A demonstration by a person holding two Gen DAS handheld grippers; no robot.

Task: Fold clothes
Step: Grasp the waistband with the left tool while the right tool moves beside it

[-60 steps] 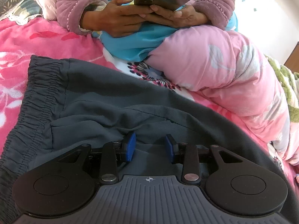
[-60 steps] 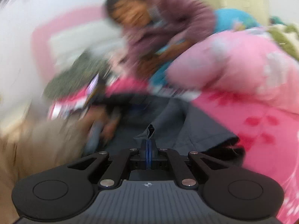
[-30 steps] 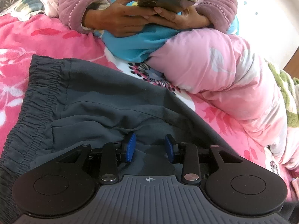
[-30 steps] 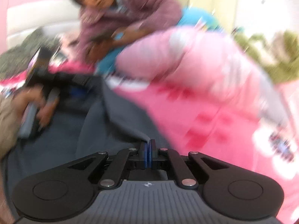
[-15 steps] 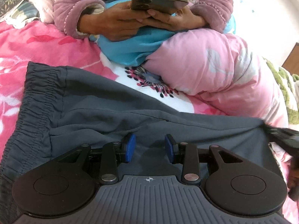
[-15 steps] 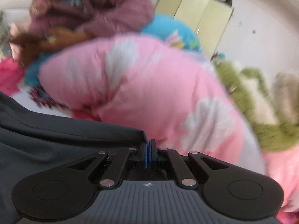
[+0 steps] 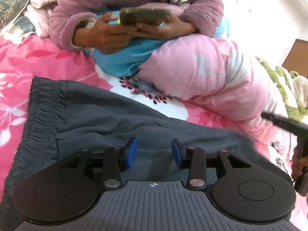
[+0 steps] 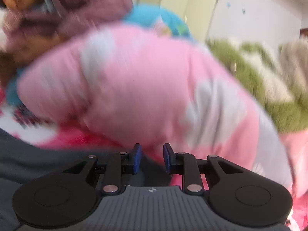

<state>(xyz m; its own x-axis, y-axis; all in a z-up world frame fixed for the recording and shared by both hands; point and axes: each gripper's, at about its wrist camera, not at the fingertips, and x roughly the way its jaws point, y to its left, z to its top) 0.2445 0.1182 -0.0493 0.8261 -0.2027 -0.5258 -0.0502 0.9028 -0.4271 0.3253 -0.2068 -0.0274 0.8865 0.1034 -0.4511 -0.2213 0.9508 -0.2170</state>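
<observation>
Dark grey shorts (image 7: 100, 115) with an elastic waistband at the left lie spread on a pink floral bedsheet (image 7: 17, 61). My left gripper (image 7: 154, 152) is open and rests low over the middle of the shorts, nothing between its blue pads. My right gripper (image 8: 152, 157) is open at the right end of the shorts (image 8: 28, 159), just above the cloth; that view is blurred. Part of the right gripper tool (image 7: 292, 127) shows at the right edge of the left wrist view.
A person in a purple robe (image 7: 115, 2) sits at the far side holding a phone (image 7: 144, 15). A pink quilt (image 7: 207, 77) lies beside the shorts, with a green and white blanket (image 7: 284, 88) at the far right. Cupboard doors (image 8: 179, 3) stand behind.
My right gripper carried the shorts' edge out to the right, then opened and let it go. The shorts now lie stretched wider. My left gripper stayed open in place.
</observation>
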